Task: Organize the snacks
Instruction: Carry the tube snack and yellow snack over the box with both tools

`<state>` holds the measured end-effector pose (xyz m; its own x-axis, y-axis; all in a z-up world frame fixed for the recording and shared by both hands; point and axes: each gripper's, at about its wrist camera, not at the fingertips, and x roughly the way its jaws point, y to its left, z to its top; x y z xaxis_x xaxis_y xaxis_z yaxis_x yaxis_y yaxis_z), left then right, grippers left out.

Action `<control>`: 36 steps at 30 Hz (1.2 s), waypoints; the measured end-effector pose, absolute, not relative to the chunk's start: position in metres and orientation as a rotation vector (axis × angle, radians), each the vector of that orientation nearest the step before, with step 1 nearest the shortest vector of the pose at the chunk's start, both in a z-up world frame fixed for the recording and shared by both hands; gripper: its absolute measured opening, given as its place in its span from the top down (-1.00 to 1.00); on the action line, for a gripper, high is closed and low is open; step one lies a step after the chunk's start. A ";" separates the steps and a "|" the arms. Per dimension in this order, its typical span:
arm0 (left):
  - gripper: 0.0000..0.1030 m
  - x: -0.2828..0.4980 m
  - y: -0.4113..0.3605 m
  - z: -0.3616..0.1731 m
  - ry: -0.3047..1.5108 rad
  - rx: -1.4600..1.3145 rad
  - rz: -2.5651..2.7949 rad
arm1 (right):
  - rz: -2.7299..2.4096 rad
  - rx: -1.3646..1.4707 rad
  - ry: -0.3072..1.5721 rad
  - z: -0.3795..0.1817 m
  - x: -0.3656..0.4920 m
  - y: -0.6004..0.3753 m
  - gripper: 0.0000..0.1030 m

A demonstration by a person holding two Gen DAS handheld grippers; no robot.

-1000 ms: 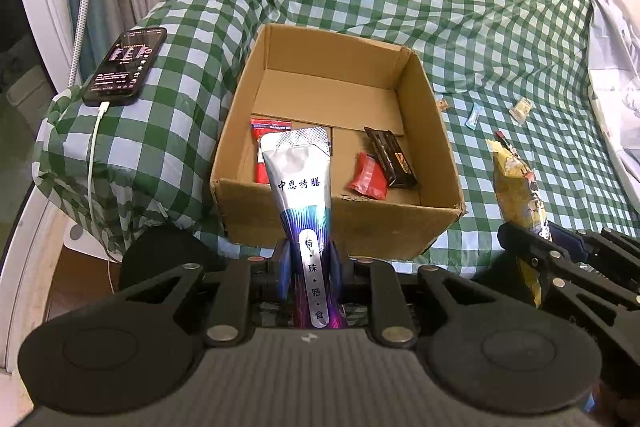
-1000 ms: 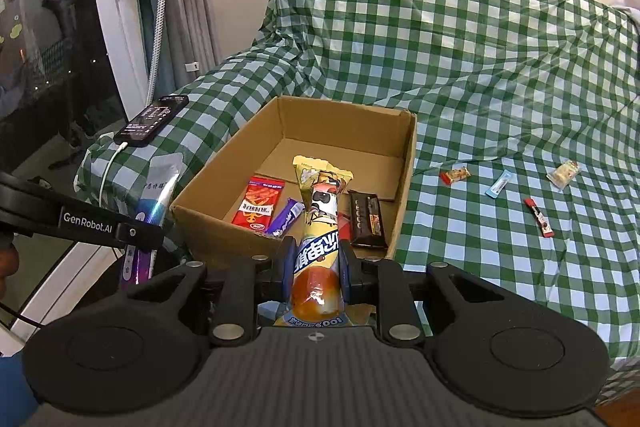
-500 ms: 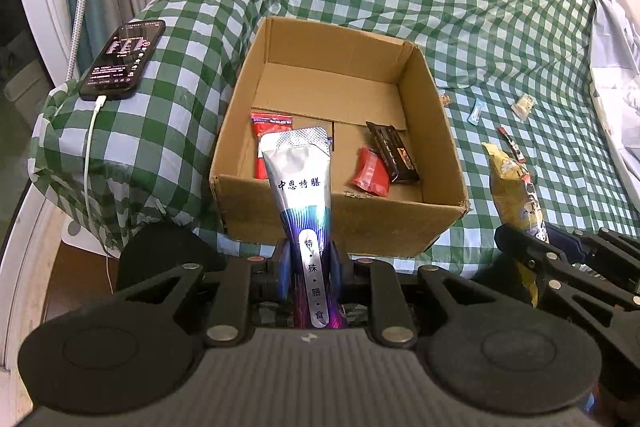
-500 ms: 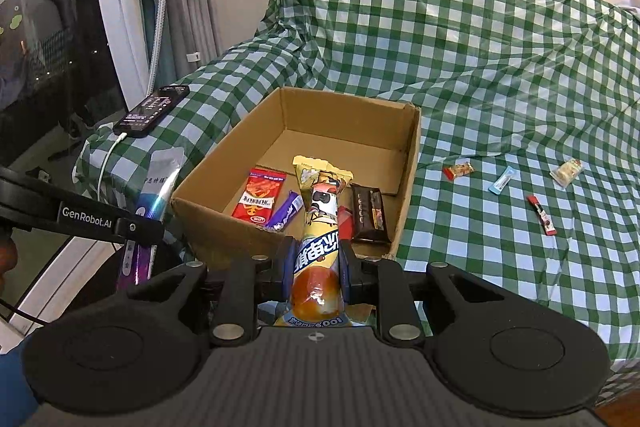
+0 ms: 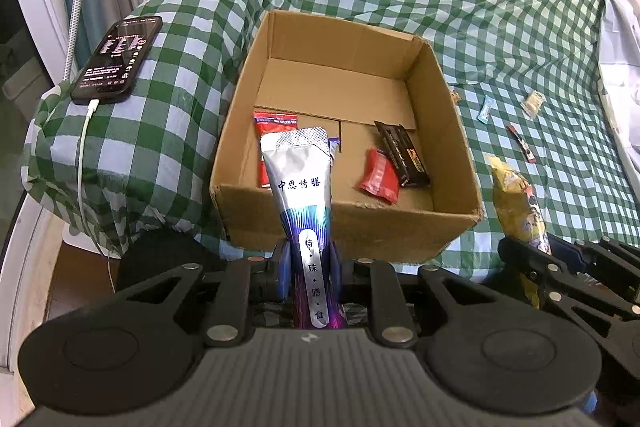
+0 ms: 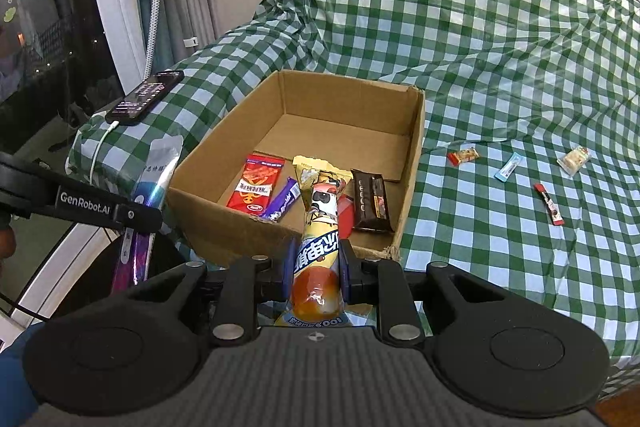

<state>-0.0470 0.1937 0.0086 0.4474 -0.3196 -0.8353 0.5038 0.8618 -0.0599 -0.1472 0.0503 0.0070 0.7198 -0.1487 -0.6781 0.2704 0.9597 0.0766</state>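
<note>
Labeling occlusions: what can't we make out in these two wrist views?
- Left wrist: red packet lower part, behind the silver pouch.
- Right wrist: red snack, mostly behind the yellow packet.
- Both: loose candies on the checkered cloth, print too small.

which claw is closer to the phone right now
Left. The left claw sits nearer the phone's side of the box; the right claw is beyond it.

Red packet (image 5: pixel 267 147) half behind silver pouch (image 5: pixel 301 171)
</note>
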 end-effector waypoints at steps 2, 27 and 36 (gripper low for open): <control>0.57 -0.039 0.191 0.009 0.981 0.210 -0.510 | -0.239 0.177 0.737 0.006 -0.142 0.048 0.56; 0.57 0.074 0.115 -0.006 0.989 0.275 -0.510 | -0.258 0.211 0.746 -0.010 -0.040 -0.001 0.56; 0.57 0.103 0.091 -0.034 1.036 0.320 -0.503 | -0.256 0.242 0.785 -0.032 -0.011 -0.018 0.55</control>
